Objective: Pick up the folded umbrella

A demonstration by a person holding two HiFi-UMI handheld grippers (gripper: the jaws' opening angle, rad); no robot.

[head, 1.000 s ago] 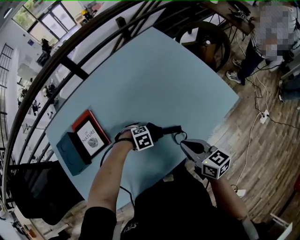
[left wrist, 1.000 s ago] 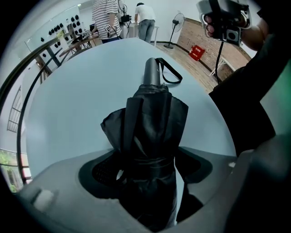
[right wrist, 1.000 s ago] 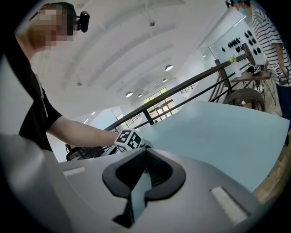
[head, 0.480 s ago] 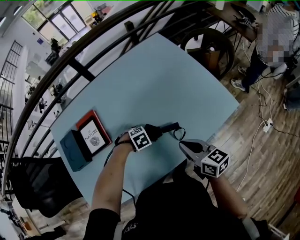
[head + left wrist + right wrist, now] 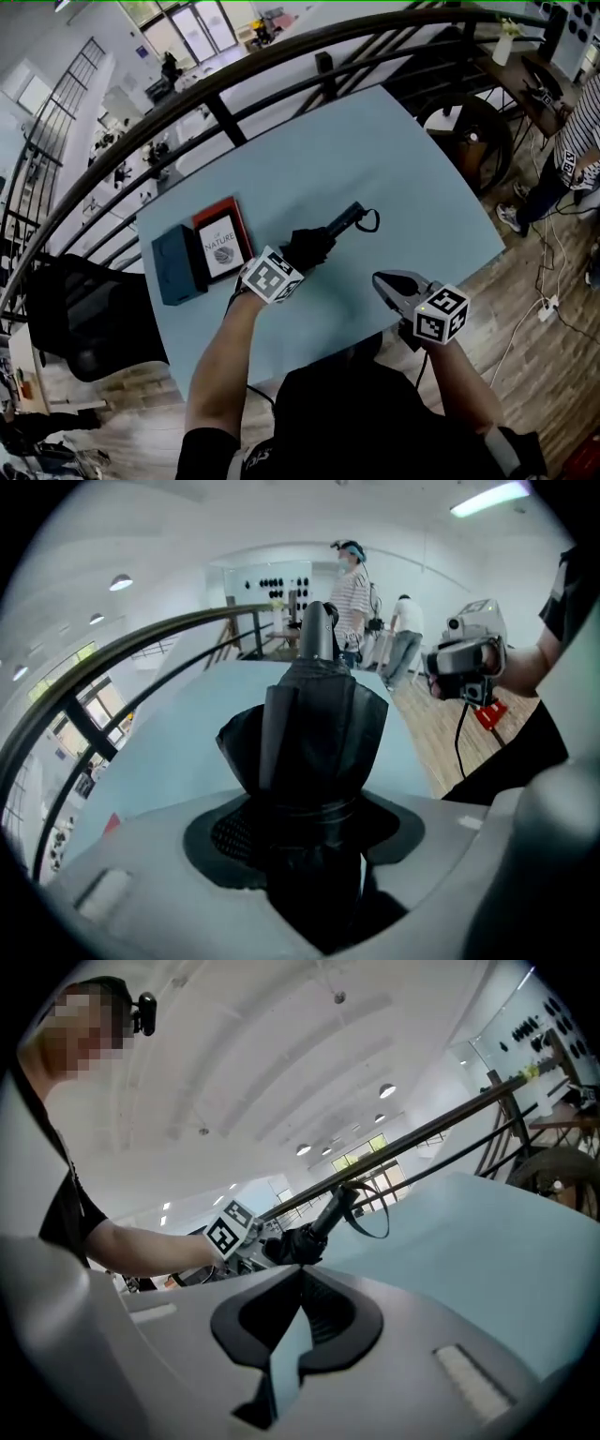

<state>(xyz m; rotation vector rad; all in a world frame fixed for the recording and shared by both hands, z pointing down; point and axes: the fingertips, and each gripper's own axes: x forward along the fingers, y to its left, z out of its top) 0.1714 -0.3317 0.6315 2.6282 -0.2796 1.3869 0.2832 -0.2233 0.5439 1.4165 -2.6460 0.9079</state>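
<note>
The black folded umbrella (image 5: 330, 232) is held up over the light blue table (image 5: 394, 159), handle (image 5: 349, 217) and wrist strap (image 5: 368, 221) pointing away. My left gripper (image 5: 305, 251) is shut on its fabric end. In the left gripper view the umbrella (image 5: 314, 728) fills the space between the jaws of the left gripper (image 5: 314, 808). My right gripper (image 5: 387, 280) hangs near the table's front edge, to the right, shut and empty. From the right gripper view, my right gripper (image 5: 300, 1274) looks toward the umbrella (image 5: 330, 1213) in the left gripper (image 5: 286, 1243).
A red-edged book (image 5: 223, 247) and a dark teal box (image 5: 175, 264) lie on the table's left side. A black railing (image 5: 281, 70) runs behind the table. A black chair (image 5: 80, 309) stands at the left. A person (image 5: 574, 141) stands at the right.
My left gripper closed on the umbrella where it lay on the table and lifted it, with a turn of the wrist. The right gripper rose slightly.
</note>
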